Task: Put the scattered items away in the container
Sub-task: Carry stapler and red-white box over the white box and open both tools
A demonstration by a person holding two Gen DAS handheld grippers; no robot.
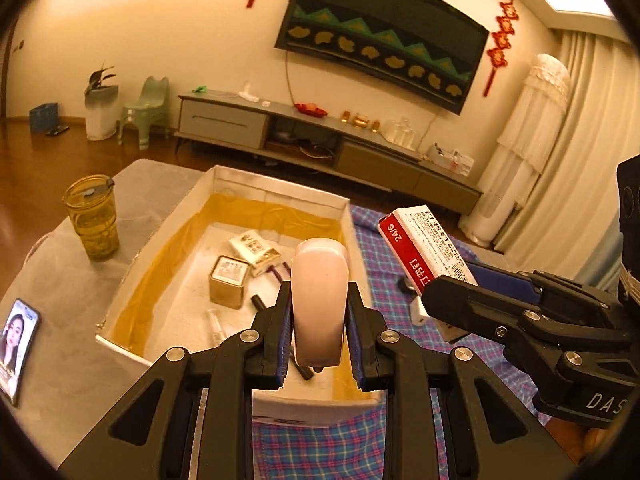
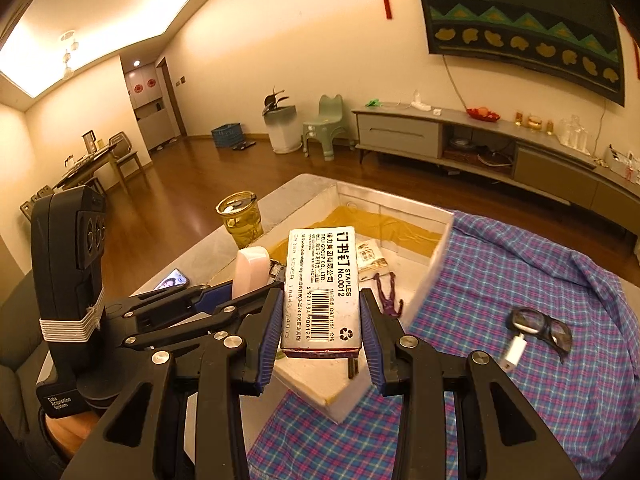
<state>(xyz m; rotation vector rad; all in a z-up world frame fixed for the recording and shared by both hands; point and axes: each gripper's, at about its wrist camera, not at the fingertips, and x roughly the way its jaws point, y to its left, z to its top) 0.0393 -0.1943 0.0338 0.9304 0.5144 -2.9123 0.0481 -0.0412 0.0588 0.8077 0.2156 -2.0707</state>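
Two grippers are over the white box (image 1: 276,188), each with one item clamped. The left gripper (image 1: 319,344) pinches one pale pink rounded case (image 1: 319,300) upright between its blue pads, above the box's near end. The right gripper (image 2: 322,340) grips one staples box (image 2: 322,284), white face with barcode up and a red edge, also over the box's near corner.

Inside the box, which has a yellow lining along its walls, I count in the left wrist view: one small gold tin (image 1: 228,286) with a white label, one cream-and-gold packet (image 1: 256,250), one purple figure (image 2: 390,292) partly hidden, one clear syringe-like tube (image 1: 216,326), and two dark stick-shaped pieces whose kind I cannot tell.

The box sits on a grey table (image 1: 72,352), its right side on one blue-and-pink plaid cloth (image 2: 500,264). On the cloth, outside the box, lie one pair of dark-framed glasses (image 2: 540,328) and one white charger plug (image 2: 514,354), touching each other. On the bare table stand one amber lidded cup (image 1: 94,216) and one phone (image 1: 18,344) with its screen lit.
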